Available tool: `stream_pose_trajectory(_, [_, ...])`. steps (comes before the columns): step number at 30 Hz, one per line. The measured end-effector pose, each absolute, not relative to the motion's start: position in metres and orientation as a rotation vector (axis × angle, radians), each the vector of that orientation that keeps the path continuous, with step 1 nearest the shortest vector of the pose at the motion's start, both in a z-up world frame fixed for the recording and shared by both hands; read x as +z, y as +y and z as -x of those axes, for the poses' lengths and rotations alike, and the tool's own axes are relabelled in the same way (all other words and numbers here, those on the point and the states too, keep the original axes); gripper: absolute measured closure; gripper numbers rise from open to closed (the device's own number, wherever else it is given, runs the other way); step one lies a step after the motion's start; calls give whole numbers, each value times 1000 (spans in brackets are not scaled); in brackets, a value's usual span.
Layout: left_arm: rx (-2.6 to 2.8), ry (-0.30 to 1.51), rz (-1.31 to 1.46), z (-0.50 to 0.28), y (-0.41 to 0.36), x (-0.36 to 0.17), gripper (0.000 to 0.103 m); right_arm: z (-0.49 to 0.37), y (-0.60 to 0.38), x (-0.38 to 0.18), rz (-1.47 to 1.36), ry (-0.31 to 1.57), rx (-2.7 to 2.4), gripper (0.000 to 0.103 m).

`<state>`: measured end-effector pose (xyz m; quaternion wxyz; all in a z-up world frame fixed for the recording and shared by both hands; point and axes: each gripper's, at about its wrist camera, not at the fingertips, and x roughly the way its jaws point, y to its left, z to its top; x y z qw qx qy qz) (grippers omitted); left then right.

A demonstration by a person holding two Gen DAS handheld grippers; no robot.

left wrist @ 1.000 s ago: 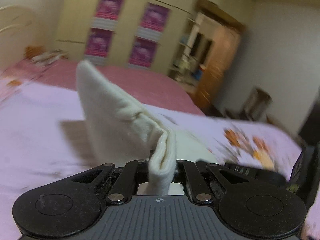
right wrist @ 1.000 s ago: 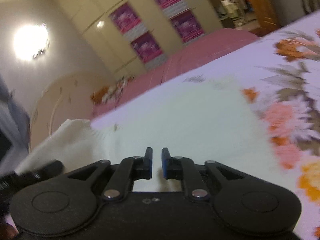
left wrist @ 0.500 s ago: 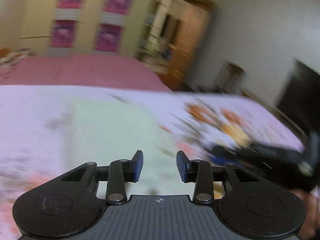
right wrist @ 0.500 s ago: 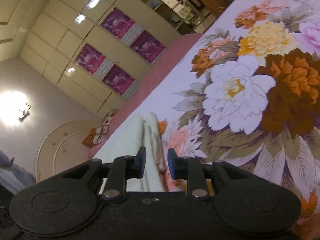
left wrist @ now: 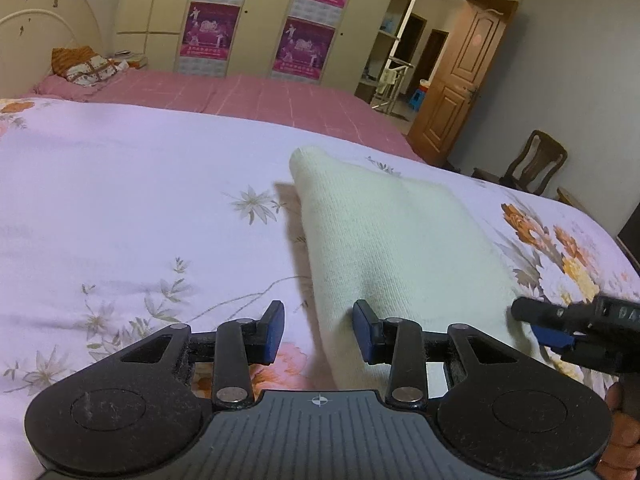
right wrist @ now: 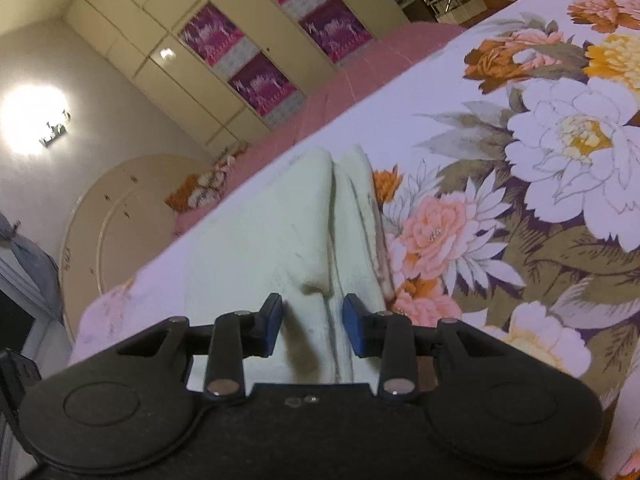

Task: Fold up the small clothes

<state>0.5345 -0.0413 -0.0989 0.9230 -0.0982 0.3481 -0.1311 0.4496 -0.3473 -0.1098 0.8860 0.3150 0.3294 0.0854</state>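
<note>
Where the cream knitted garment (left wrist: 392,248) lies on the floral bedspread (left wrist: 132,208), it is folded into a long, narrow shape with one rounded end pointing toward the far side of the bed, and from the right wrist view its layered edges (right wrist: 352,216) show as parallel ridges running away from the camera. Over its near end hangs the left gripper (left wrist: 319,330), jaws parted and released, with the garment's left edge lying in the gap below them and its right blue pad (left wrist: 362,330) close against the knit; no pad presses the cloth. Beside it, the right gripper (right wrist: 312,324) is over the same garment, and its jaws are opening, the fabric lying under the gap but not pinched. Seen from the left wrist camera, the right gripper (left wrist: 568,326) reaches in from the right edge, its tip just at the garment's right side, with part of a hand (left wrist: 620,432) below it. Beyond the bedspread a pink sheet (left wrist: 248,96) covers the far part of the bed, with a pillow (left wrist: 86,68) near a rounded cream headboard (left wrist: 44,24). Further back stand a cream wardrobe (left wrist: 260,12) with purple posters, an open wooden door (left wrist: 460,76) and a wooden chair (left wrist: 532,168).
</note>
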Motion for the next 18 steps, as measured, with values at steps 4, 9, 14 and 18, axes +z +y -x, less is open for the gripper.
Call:
stream_pose_trajectory(4, [-273, 720, 202, -551, -54, -110, 66, -455, -344, -107, -680, 686, 219, 58])
stream_pose_trajectory(9, [-276, 719, 195, -553, -57, -112, 66, -467, -338, -109, -665, 699, 169, 79])
stream_pose_trajectory(14, [-270, 671, 181, -544, -67, -105, 66, -459, -301, -78, -340, 641, 138, 87])
stream_pose_trajectory(18, [-314, 662, 184, -544, -80, -99, 66, -442, -305, -56, -304, 569, 127, 87])
